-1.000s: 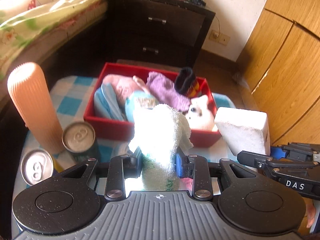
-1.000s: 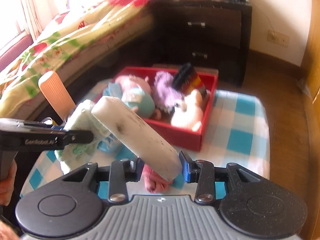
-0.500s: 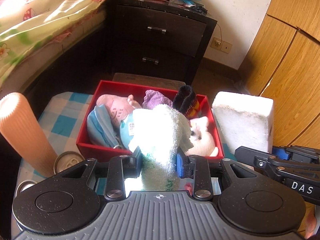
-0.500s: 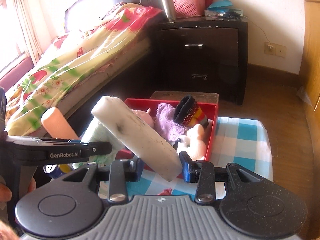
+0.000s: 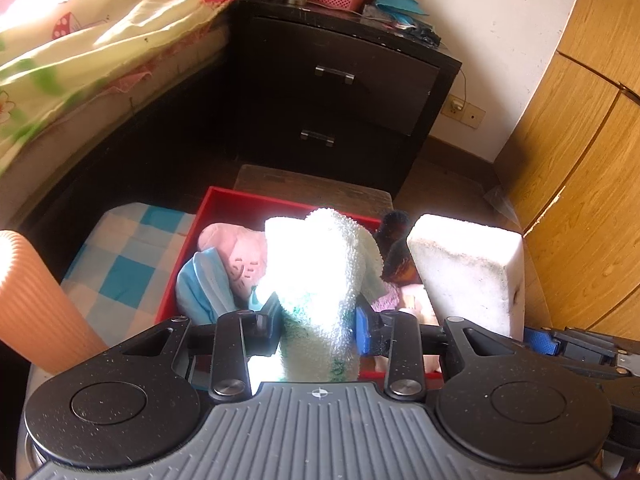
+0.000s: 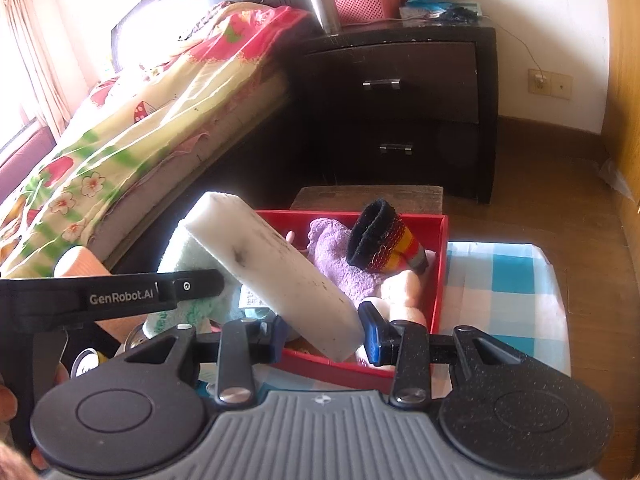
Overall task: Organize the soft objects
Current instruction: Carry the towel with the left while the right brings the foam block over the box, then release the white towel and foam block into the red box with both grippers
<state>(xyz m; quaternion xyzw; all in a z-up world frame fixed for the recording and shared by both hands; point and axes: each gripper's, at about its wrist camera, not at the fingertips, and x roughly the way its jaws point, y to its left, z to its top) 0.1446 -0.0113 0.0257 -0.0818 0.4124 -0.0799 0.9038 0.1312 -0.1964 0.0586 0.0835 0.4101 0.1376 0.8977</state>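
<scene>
My left gripper [image 5: 318,326] is shut on a white fluffy towel [image 5: 320,280] with green print, held over the near side of the red box [image 5: 224,200]. My right gripper [image 6: 324,334] is shut on a white foam block [image 6: 276,276], tilted, above the box's [image 6: 440,272] front edge. The block also shows in the left wrist view [image 5: 468,272]. The box holds a pink plush [image 5: 236,248], a blue cloth [image 5: 200,288], a purple cloth [image 6: 336,256], a black striped sock [image 6: 380,236] and a white plush [image 6: 404,296].
The box stands on a blue-checked cloth [image 6: 504,280] over a small table. A ribbed orange cylinder [image 5: 36,300] stands at the left, with cans [image 6: 86,364] near it. A bed [image 6: 120,120], a dark nightstand [image 6: 400,92] and wooden cupboard doors [image 5: 580,160] surround the table.
Both grippers have risen and moved forward over the red box, each still holding its object. The cans have dropped out of the left wrist view.
</scene>
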